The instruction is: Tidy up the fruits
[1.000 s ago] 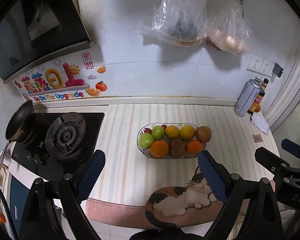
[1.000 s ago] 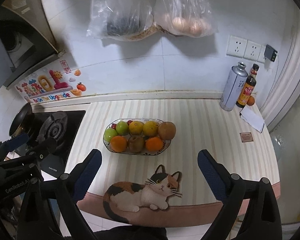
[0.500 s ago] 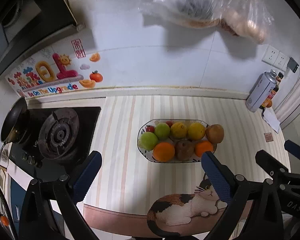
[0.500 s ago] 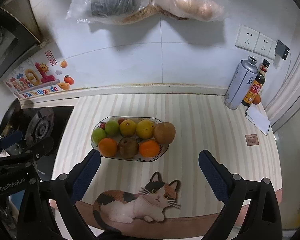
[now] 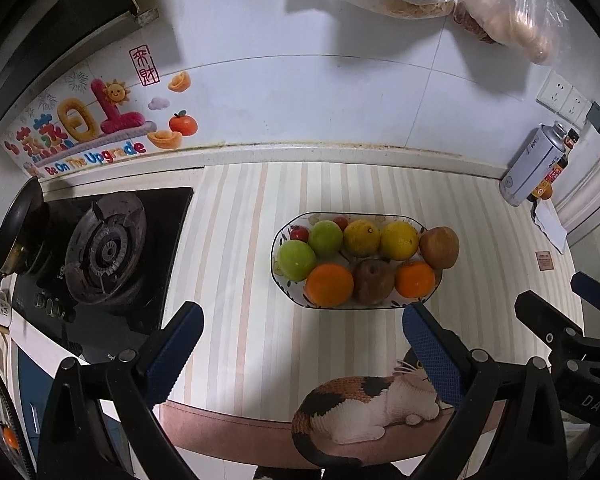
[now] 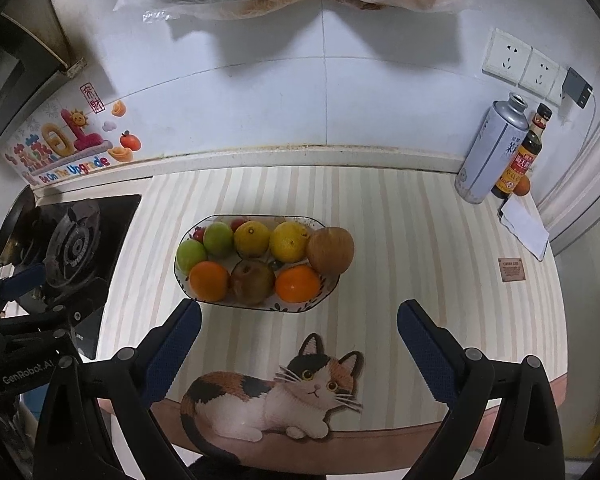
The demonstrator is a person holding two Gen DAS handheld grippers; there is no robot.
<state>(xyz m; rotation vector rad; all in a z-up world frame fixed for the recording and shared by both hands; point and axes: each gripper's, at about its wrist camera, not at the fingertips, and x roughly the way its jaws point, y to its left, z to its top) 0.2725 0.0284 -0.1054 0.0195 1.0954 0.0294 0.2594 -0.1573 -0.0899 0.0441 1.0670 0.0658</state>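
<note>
Hovering above the near edge of a striped counter (image 6: 400, 240), the left gripper (image 5: 300, 344) and right gripper (image 6: 298, 340) each stand with jaws wide apart and nothing between them. All the fruit in view lies in an oval dish (image 6: 308, 305) at mid-counter: two green apples (image 6: 204, 246) at the left end, two lemons (image 6: 270, 240) along the back, two oranges (image 6: 210, 280) in front with a brown apple (image 6: 252, 282) between them, small red fruits (image 6: 198, 233) at the back left, and a brown pear (image 6: 331, 250) riding on the right rim. Such a layout fits either a dish awaiting sorting or one already sorted. Any grasp here would best descend vertically, pads spanning one fruit's widest part, closing gently; the pear, perched on the rim, looks likeliest to roll off if neighbours are nudged. A gas burner (image 5: 104, 248) lies well to the left.
</note>
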